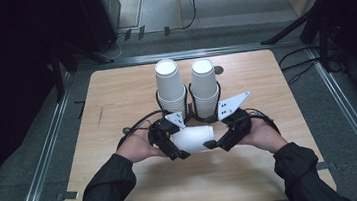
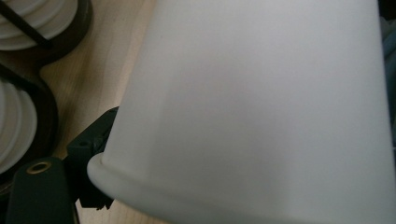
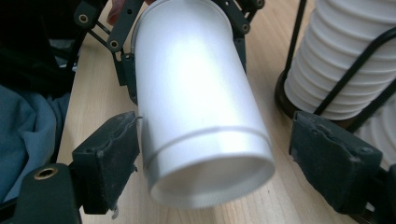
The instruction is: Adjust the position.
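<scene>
From the high view, the white cup (image 1: 194, 139) lay on its side, low over the middle of the desk (image 1: 116, 97). It was between the left gripper (image 1: 179, 148) and the right gripper (image 1: 216, 142). Just behind it stood two stacks of cups (image 1: 169, 84) in black wire holders. The job looked like passing the cup from one gripper to the other.

To do this well, the right fingers should close slowly and softly, because a paper cup squashes easily. The left fingers should let go only once the right ones have it.

In the left gripper view, the cup (image 2: 261, 107) was very close. It was plain white and smooth, with a rolled rim at the near end. One black finger (image 2: 91, 144) touched that rim. I could not see the other finger here.

In the right gripper view, the right fingers (image 3: 109, 161) were spread wide around the cup's small, closed end. One finger just touched its side, and the other stood apart from it. A thin line ran round the cup near that end. At the far, wide end, the left gripper's fingers hugged both sides, so they seemed to be pinching the cup.
</scene>
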Demonstrator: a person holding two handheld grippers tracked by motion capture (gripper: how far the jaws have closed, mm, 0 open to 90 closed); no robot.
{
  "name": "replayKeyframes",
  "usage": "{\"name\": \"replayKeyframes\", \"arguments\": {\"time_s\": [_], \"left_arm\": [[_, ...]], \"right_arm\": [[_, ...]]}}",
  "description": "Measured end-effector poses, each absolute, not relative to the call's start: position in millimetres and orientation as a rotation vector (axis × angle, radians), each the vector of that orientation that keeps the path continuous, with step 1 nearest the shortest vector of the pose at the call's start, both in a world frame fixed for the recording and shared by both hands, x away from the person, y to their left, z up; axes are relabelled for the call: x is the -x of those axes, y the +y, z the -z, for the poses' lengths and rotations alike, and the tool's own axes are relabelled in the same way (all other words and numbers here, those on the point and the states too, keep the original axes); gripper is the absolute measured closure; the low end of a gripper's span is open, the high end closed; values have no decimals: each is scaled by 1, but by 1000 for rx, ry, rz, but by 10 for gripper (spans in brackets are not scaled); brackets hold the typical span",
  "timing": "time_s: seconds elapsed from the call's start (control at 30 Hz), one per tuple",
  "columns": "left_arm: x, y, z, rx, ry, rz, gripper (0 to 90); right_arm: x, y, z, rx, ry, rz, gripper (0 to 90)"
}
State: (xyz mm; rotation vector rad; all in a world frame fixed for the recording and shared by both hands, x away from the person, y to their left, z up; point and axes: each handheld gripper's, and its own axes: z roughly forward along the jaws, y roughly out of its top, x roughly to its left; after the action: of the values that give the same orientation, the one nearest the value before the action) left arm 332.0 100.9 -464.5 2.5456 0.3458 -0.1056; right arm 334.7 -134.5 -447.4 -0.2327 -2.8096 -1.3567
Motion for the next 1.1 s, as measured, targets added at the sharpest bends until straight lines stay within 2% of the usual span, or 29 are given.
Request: {"name": "replayKeyframes", "arguments": {"time_s": [0.37, 0.63, 0.83, 0.9, 1.0, 1.1], "left_arm": [[-330, 93, 467, -2574, 329, 122, 117], [-329, 92, 469, -2585, 316, 121, 112], [-329, 95, 465, -2526, 323, 113, 96], [-329, 98, 463, -2501, 320, 94, 84], [-328, 100, 460, -2473, 333, 69, 6], [-329, 105, 456, -2427, 353, 65, 0]], "right_arm": [[-330, -114, 459, 156, -2864, 1215, 176], [-326, -105, 464, 107, -2897, 1149, 216], [-327, -109, 460, 112, -2886, 1183, 221], [-327, -110, 459, 121, -2873, 1199, 218], [-328, -112, 458, 132, -2874, 1215, 218], [-329, -115, 457, 143, -2872, 1227, 218]]}}
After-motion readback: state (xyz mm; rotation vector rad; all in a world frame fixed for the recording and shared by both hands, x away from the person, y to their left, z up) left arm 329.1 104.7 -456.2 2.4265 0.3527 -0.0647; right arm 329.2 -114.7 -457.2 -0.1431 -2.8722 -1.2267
